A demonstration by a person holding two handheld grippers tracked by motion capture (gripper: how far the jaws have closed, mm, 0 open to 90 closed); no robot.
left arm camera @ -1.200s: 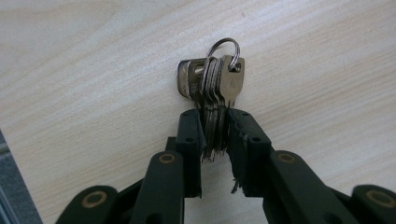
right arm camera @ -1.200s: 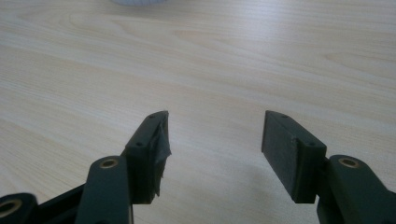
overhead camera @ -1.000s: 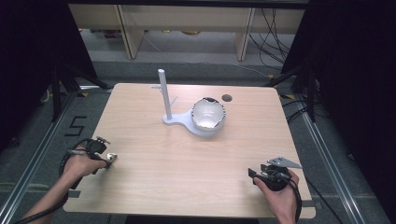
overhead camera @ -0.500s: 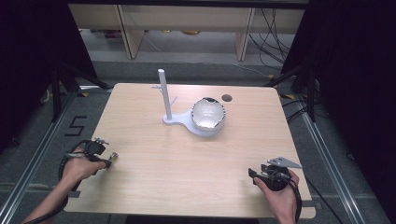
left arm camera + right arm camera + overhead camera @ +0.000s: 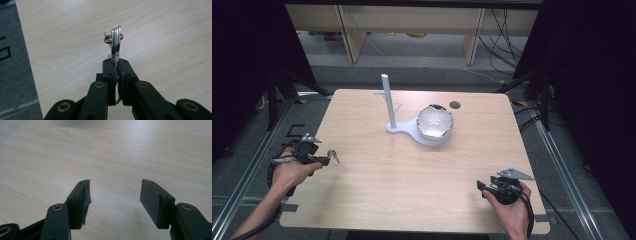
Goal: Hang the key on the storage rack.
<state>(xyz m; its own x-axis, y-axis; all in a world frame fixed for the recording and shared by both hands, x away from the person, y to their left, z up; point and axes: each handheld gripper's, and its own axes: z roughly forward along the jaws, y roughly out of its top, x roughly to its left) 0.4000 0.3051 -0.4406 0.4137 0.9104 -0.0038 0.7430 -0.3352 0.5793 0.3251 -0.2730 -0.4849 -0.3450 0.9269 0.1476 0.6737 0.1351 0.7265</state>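
Holding: the left gripper (image 5: 115, 65) has its jaws clenched on a bunch of keys (image 5: 115, 42), pinched by the blade ends so the ring and heads stick out past the tips.
Keys, place: in the high view the keys (image 5: 332, 156) sit at the gripper's tip, over the left edge of the bench (image 5: 377, 200), near the person's side.
Risk, slip: the grip looks thin and edge-on; a quick swing could, I judge, let the keys swivel or slide out, because only a short stretch of metal lies between the pads.
Risk, target: if the keys are meant for the white stand (image 5: 388, 107) with its upright post beside the bowl (image 5: 435, 122), the small ring may miss the peg, since it hangs loose and can turn.
Left hand, pose: the left gripper (image 5: 312, 155) points toward the middle of the bench, forearm coming in from the lower left.
Right hand, pose: the right gripper (image 5: 492, 186) rests low at the near right corner, well apart from the stand; its jaws (image 5: 113, 195) stand released and wide, nothing between them.
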